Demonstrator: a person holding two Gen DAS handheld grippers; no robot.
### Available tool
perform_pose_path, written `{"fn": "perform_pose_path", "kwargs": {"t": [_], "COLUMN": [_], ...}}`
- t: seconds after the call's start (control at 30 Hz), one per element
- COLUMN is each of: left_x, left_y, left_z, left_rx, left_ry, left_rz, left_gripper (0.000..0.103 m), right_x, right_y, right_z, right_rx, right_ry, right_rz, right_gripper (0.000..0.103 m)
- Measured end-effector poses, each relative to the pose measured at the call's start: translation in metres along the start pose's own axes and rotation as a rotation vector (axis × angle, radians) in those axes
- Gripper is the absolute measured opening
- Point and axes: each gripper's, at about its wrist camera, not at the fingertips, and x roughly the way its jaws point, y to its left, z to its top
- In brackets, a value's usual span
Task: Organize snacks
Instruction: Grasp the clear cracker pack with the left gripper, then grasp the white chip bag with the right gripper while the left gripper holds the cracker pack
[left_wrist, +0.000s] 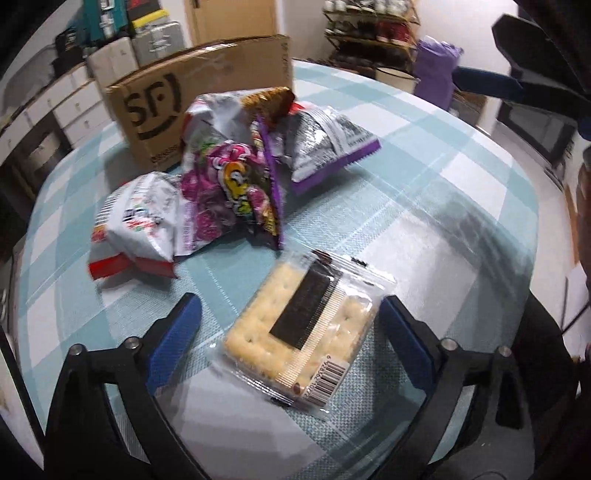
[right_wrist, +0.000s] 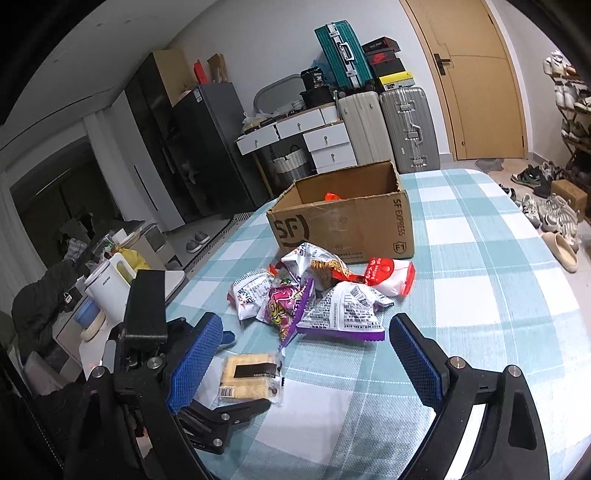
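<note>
The left gripper (left_wrist: 288, 314) straddles the crackers (left_wrist: 303, 328), jaws wide, nothing held. The pack lies flat on the surface, near the box (right_wrist: 343, 218); closing could crush it. The right gripper (right_wrist: 306, 339) hovers, jaws open.

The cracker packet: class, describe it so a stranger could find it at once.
On the checked tablecloth, nearer than the cardboard box and snack pile, the cracker packet lies flat alone between the open left tool. Unlike the crumpled foil bags, it is clear, showing pale square crackers and a black label.
</note>
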Motion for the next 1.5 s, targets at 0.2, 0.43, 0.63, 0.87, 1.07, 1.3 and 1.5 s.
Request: {"fn": "perform_pose_path", "kwargs": {"t": [0.2, 0.43, 0.63, 0.87, 1.07, 1.3, 1.5], "left_x": [0.004, 0.009, -0.004, -0.016, -0.021, -0.030, -0.034], "left_y": [0.007, 0.012, 0.003, 0.012, 0.015, 0.031, 0.034], "left_z": [0.009, 0.013, 0.004, -0.005, -0.007, -0.009, -0.010], "left_rx": [0.022, -0.002, -0.032, -0.074, -0.101, -0.171, -0.199], "left_ry": [0.010, 0.009, -0.008, -0.029, -0.049, -0.073, -0.080], "left_rz": [-0.096, -0.092, -0.081, -0.073, -0.067, -0.070, -0.073], "left_gripper": [0.058, 0.057, 0.057, 0.057, 0.057, 0.057, 0.057], "right_x": [-0.002, -0.004, -0.003, 0.008, 0.028, 0.063, 0.087], "right_y": [-0.007, -0.009, -0.015, -0.020, -0.028, -0.039, -0.045], "right_z": [-0.004, -0.006, -0.007, -0.007, -0.002, 0.006, 0.011], "right_rx": [0.027, 0.041, 0.056, 0.063, 0.081, 0.104, 0.109], "right_ry": [-0.003, -0.004, -0.001, 0.025, 0.058, 0.131, 0.170], "right_rz": [0.001, 0.003, 0.001, -0.001, 0.003, 0.009, 0.003], "right_gripper": [0.093, 0.093, 0.093, 0.093, 0.093, 0.093, 0.093]}}
